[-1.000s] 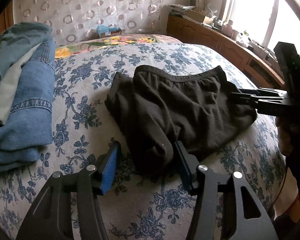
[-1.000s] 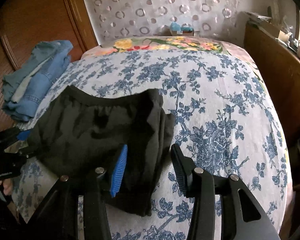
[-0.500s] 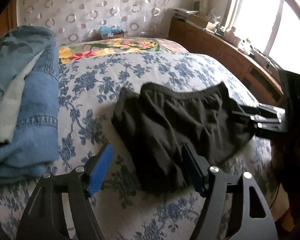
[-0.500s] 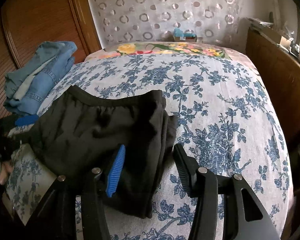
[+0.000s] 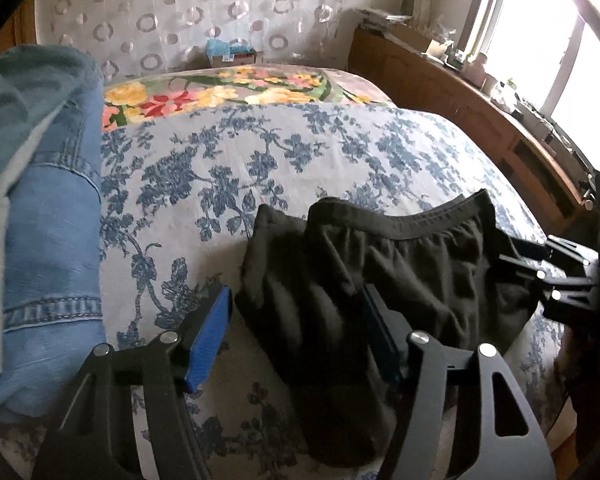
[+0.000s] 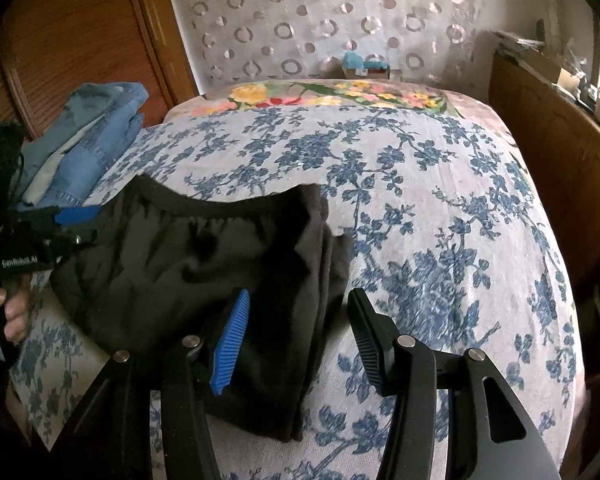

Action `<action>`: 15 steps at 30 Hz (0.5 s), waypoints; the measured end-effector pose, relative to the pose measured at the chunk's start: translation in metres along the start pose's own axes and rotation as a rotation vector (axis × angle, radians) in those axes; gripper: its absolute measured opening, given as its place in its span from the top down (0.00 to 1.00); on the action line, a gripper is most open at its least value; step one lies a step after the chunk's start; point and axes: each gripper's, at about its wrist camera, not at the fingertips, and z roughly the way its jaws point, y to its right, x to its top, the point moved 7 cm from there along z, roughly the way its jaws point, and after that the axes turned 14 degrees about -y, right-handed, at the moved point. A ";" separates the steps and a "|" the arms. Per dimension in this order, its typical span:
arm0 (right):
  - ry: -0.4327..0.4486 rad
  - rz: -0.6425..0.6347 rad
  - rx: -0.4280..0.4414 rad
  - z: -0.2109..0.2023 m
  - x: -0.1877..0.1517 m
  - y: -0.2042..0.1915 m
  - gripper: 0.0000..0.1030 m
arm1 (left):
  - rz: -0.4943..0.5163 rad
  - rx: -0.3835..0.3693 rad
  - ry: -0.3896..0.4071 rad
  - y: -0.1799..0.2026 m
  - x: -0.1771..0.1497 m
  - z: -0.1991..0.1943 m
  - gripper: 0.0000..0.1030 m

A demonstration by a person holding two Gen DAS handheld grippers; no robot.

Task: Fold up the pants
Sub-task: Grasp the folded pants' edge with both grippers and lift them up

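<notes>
Two claws hang open over a folded pair of black fabric pants (image 5: 400, 280) lying on the bed's blue-flowered white bedspread (image 5: 220, 184). Left claw (image 5: 296, 336) spreads its blue-padded fingers around the bundle's left edge; right claw (image 6: 296, 336) straddles the right edge, neither pinching cloth. Folded blue denim jeans (image 5: 48, 264) sit at the bed's left side, apart from the pants.

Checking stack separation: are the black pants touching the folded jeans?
Apart. The left wrist view shows a strip of floral bedspread between the black pants and the folded jeans; the right wrist view shows the same gap.
</notes>
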 end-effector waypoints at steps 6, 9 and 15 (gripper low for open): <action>-0.006 -0.013 -0.014 0.005 0.007 0.000 0.49 | 0.016 -0.005 0.005 0.001 -0.002 0.003 0.36; 0.004 -0.029 -0.025 0.007 0.009 -0.003 0.56 | 0.032 -0.045 0.009 0.005 -0.002 0.003 0.60; 0.003 -0.034 0.025 0.009 0.009 -0.007 0.84 | 0.038 -0.061 0.029 0.014 -0.002 -0.006 0.83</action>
